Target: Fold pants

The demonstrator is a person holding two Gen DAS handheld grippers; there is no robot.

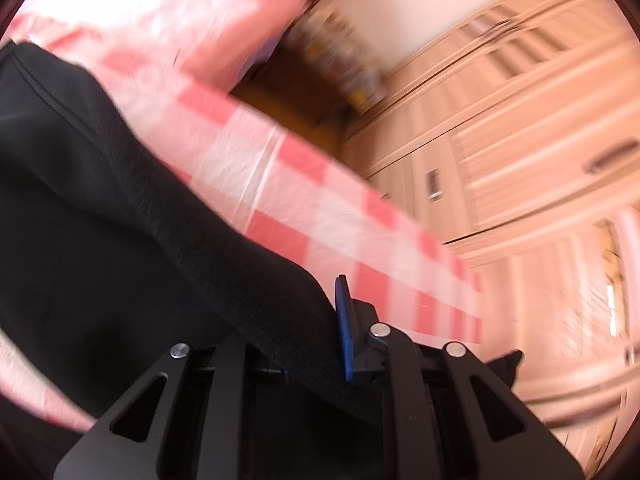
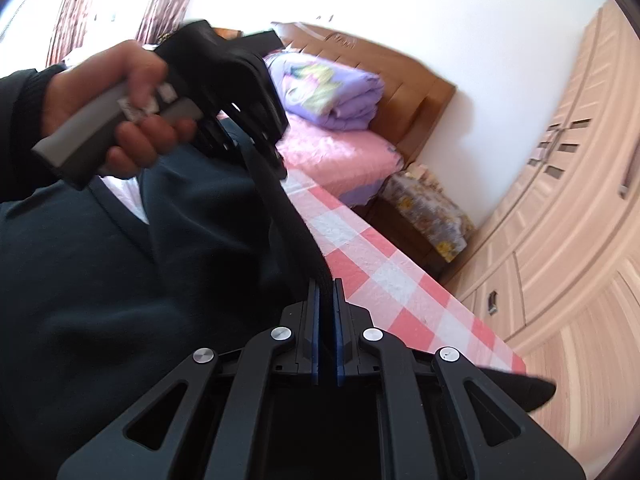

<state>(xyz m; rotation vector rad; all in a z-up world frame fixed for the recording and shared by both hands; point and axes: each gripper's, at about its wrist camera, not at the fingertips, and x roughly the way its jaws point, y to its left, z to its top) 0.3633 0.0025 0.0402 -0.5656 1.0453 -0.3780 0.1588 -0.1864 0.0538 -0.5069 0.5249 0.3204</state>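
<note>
Both grippers were clamped on the black pants [image 2: 120,280]: right gripper [image 2: 325,296] pinched the waistband edge between its blue pads [image 2: 340,320]; left gripper [image 1: 320,320] likewise gripped fabric. Pants hung lifted over the pink-checked bed [image 2: 380,272]. A hand [image 2: 116,108] held the left tool's handle.

Bed [image 2: 380,276] with pink-and-white checked sheet. Black pants [image 2: 120,280] partly on it, the rest raised off the sheet. At the headboard [image 2: 400,68] end: pink pillow [image 2: 340,152], folded purple quilt [image 2: 332,96] on top.
</note>
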